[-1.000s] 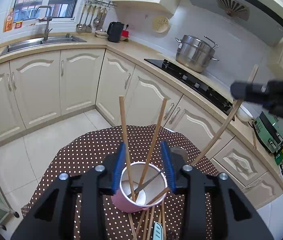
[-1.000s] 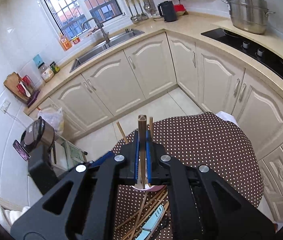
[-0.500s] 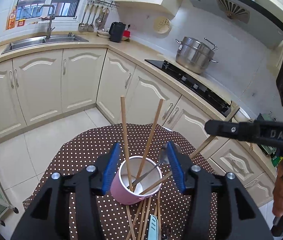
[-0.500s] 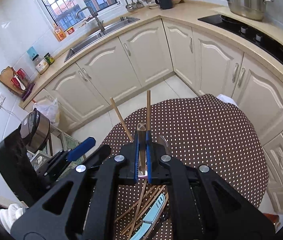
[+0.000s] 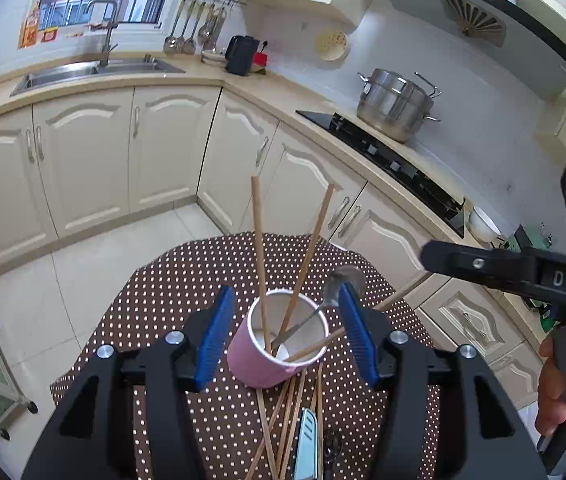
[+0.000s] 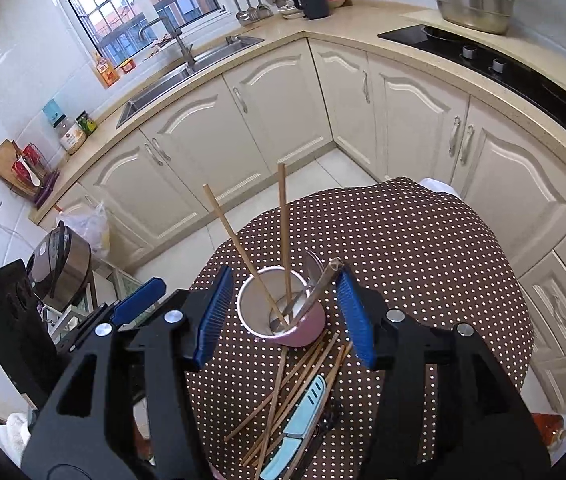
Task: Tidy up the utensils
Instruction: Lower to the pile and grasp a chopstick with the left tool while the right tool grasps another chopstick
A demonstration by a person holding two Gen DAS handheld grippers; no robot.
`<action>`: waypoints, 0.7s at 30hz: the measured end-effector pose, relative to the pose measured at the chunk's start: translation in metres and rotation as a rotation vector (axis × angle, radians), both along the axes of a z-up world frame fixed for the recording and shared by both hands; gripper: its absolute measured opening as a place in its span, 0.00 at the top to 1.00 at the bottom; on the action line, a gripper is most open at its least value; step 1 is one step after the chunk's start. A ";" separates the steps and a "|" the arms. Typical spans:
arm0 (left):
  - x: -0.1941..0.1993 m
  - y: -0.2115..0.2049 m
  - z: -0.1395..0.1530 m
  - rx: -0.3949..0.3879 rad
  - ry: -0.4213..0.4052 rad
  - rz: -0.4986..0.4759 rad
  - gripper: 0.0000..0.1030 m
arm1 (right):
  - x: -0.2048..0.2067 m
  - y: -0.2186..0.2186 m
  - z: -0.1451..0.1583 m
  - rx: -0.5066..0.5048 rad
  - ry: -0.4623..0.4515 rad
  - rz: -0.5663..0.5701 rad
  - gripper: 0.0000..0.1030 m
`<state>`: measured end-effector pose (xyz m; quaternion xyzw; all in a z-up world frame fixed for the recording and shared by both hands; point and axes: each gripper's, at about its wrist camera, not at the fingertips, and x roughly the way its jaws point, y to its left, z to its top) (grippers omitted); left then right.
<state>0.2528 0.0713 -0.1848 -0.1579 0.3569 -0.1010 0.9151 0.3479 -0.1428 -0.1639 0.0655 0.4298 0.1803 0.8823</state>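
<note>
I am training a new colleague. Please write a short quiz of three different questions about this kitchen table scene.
1. True or false: the pink paper cup lies on its side.
2. How many wooden chopsticks are in the cup?
3. What lies with the loose chopsticks on the brown dotted tablecloth? A) light blue knife B) white plate C) green sponge

Key: 1. False, it stands upright. 2. Three. 3. A.

surface: table (image 6: pixel 423 240), brown polka-dot cloth | on it: pink cup (image 6: pixel 307 330) upright; loose chopsticks (image 6: pixel 283 392), light-blue knife (image 6: pixel 295 432) just beside cup
</note>
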 end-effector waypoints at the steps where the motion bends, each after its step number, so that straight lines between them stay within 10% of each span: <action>1: 0.000 0.002 -0.001 -0.004 0.008 0.002 0.48 | -0.004 -0.004 -0.001 -0.005 -0.005 -0.006 0.45; 21: 0.005 -0.023 -0.124 0.021 0.538 -0.079 0.48 | -0.038 -0.065 -0.119 -0.080 0.303 -0.131 0.43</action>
